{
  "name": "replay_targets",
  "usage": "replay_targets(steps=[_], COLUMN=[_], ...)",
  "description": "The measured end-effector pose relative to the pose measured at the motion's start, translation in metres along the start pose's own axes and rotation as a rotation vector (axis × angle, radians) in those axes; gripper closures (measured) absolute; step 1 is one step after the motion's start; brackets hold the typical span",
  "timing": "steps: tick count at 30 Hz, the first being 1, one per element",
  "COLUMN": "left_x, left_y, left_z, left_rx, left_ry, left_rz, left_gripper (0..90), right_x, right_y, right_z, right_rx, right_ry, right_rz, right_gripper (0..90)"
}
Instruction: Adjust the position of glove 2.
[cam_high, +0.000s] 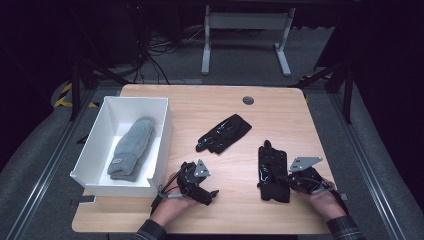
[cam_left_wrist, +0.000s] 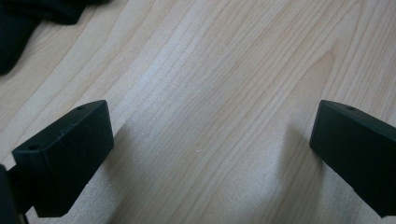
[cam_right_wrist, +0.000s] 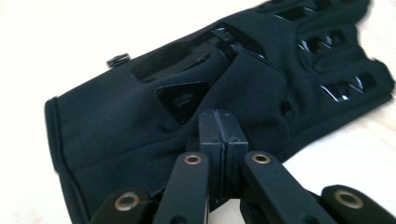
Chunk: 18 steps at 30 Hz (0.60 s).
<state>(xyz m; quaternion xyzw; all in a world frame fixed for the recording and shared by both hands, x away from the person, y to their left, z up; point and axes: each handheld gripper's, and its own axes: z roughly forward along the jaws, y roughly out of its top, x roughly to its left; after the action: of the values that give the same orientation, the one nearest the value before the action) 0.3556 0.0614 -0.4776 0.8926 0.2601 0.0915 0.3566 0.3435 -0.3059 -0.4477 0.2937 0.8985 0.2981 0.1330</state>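
Right gripper (cam_right_wrist: 218, 122) down on the near black glove (cam_high: 273, 172) at the table's (cam_high: 280, 110) right front, jaws pinched together on a fold of its fabric, left gripper (cam_left_wrist: 212, 154) spread wide over bare wood, holding nothing, second black glove (cam_high: 223, 133) mid-table, grey mitten (cam_high: 132, 147) lying in the white box (cam_high: 97, 145) at left.

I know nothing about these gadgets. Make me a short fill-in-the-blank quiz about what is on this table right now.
1. The grey knit mitten lies inside the white ____.
2. The right gripper has its fingers shut on a black ____.
3. The left gripper hovers over bare wood with its fingers ____.
4. The number of black gloves on the wooden table is ____.

Missing words: box; glove; open; two
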Motion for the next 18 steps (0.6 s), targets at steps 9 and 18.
replay_targets(steps=[9, 18], left_x=[0.0, 0.01], left_y=[0.003, 0.023], left_z=[-0.001, -0.009], left_rx=[0.026, 0.004], left_ry=[0.001, -0.01], left_rz=[-0.005, -0.092], left_gripper=[0.4, 42.1], right_x=[0.021, 0.005], right_y=[-0.012, -0.01], right_z=[-0.011, -0.017], right_rx=[-0.011, -0.125], right_ry=[0.051, -0.027], right_rz=[-0.026, 0.058], right_gripper=[90.0, 59.0])
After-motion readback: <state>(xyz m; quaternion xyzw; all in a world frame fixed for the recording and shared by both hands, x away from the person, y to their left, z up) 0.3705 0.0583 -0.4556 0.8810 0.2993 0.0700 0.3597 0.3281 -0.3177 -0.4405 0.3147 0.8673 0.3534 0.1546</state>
